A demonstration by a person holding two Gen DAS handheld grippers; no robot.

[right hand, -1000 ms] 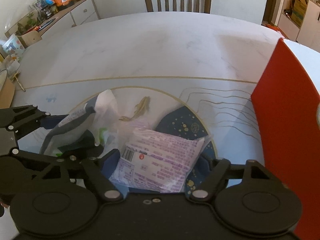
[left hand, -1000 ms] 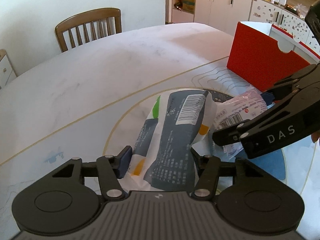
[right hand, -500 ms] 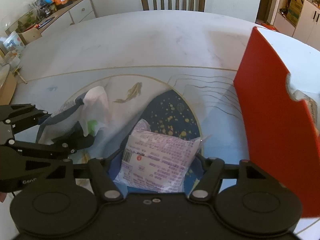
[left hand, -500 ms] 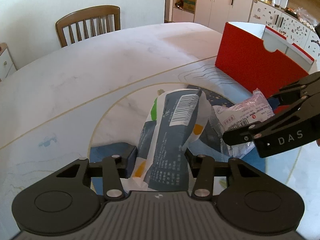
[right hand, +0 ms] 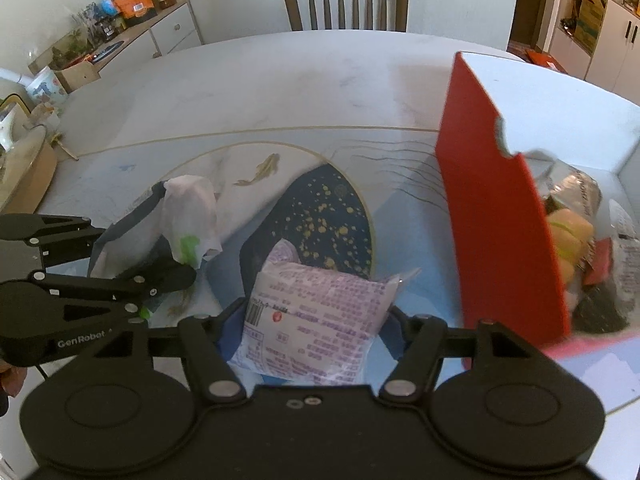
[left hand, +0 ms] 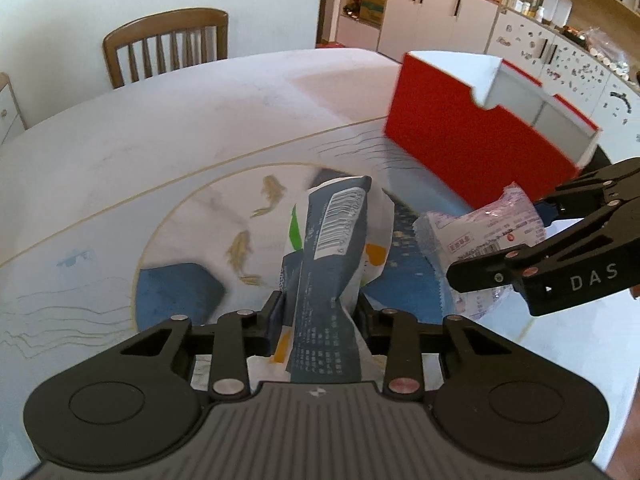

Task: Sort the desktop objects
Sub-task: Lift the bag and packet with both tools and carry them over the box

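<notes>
My left gripper (left hand: 320, 309) is shut on a dark grey and white snack packet (left hand: 336, 232) with a barcode, which hangs crumpled above the table. In the right wrist view that gripper (right hand: 132, 268) and its packet (right hand: 188, 208) show at the left. My right gripper (right hand: 314, 320) is shut on a pale purple printed packet (right hand: 320, 292), with the pads pressing its sides. The left wrist view shows the right gripper (left hand: 496, 240) holding this packet (left hand: 460, 228) just in front of the red box (left hand: 460, 136). The red box (right hand: 492, 220) stands open-topped at the right, several packets (right hand: 580, 232) inside.
The round marble table (left hand: 160, 128) has a painted fish and blue wave pattern. A wooden chair (right hand: 344, 4) stands at the far edge. A sideboard (right hand: 160, 36) with jars and snacks is at the back left, and white cabinets (left hand: 440, 12) are behind the box.
Both grippers have lifted and carried their packets towards the red box, which now looks nearer. The left jaws have closed in tighter on the grey packet.
</notes>
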